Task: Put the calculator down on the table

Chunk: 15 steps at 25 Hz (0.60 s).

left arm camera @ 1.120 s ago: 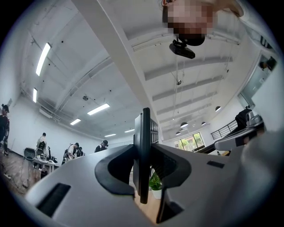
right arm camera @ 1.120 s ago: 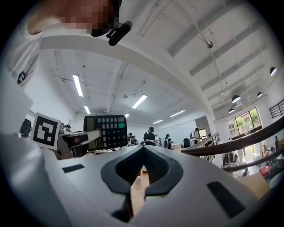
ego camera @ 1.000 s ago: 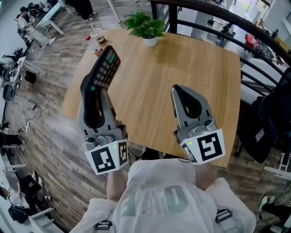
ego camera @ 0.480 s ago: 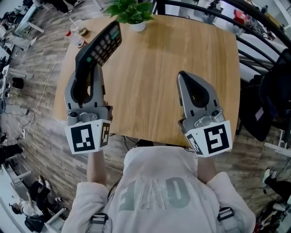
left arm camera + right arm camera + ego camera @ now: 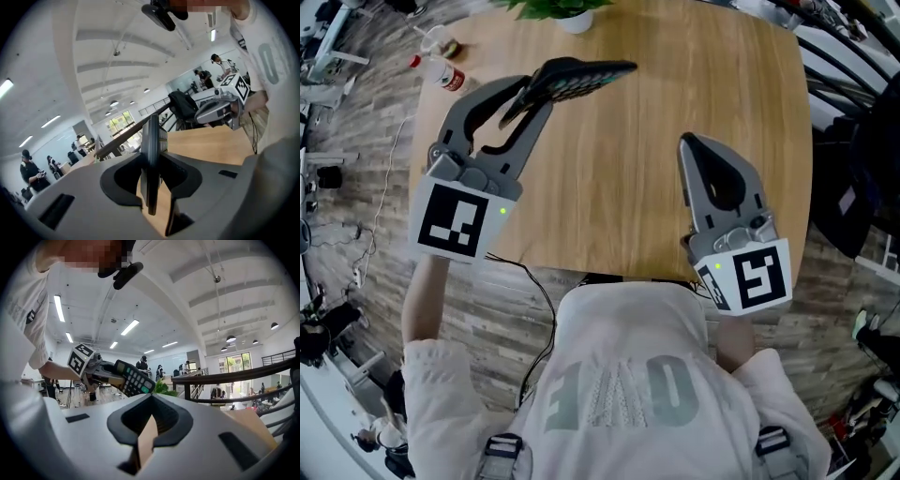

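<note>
Head view: the left gripper (image 5: 536, 89) reaches over the far left part of the wooden table (image 5: 675, 56), its jaws pinching one end of a black calculator (image 5: 581, 77). The calculator is tilted near the far edge, with its free end pointing toward the table's middle, close to the potted plant (image 5: 558, 7) on that edge; whether it touches the surface cannot be told here. The right gripper (image 5: 692, 142) is held over the near right part of the table, jaws pressed together with nothing in them, well apart from the calculator. A plastic bottle (image 5: 442, 73) is on the plank floor (image 5: 356, 216) just beyond the table's far left corner. Left gripper view: the calculator stands edge-on between the two jaws, both pressed on its faces, with the tabletop behind it and the right gripper in the background at the right. Right gripper view: the jaw tips meet with nothing between them; beyond them the left gripper holds the calculator up, keypad and green key turned toward this camera, the potted plant just behind it; a dark railing (image 5: 234, 376) crosses the right side
</note>
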Motion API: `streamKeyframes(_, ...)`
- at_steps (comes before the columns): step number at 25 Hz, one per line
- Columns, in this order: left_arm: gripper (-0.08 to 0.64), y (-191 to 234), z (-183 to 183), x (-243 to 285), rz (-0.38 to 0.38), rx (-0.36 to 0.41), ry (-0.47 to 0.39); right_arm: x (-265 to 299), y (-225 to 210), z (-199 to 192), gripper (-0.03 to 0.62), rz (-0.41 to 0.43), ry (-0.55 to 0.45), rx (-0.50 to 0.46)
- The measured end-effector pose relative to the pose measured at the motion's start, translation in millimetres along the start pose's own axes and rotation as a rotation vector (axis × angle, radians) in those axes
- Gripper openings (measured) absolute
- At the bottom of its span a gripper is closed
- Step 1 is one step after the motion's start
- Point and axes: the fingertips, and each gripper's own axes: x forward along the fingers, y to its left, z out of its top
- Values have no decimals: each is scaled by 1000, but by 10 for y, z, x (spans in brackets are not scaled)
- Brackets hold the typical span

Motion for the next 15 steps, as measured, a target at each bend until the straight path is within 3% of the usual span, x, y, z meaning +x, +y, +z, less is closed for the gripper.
streamKeyframes(4,120,-59,-270,326,-190,89,78,83,-8,-155,17,-17,45,22)
streamKeyframes(15,121,-682,-1157,953,-678,185,334,326,-16,-588,17,-36,144,111)
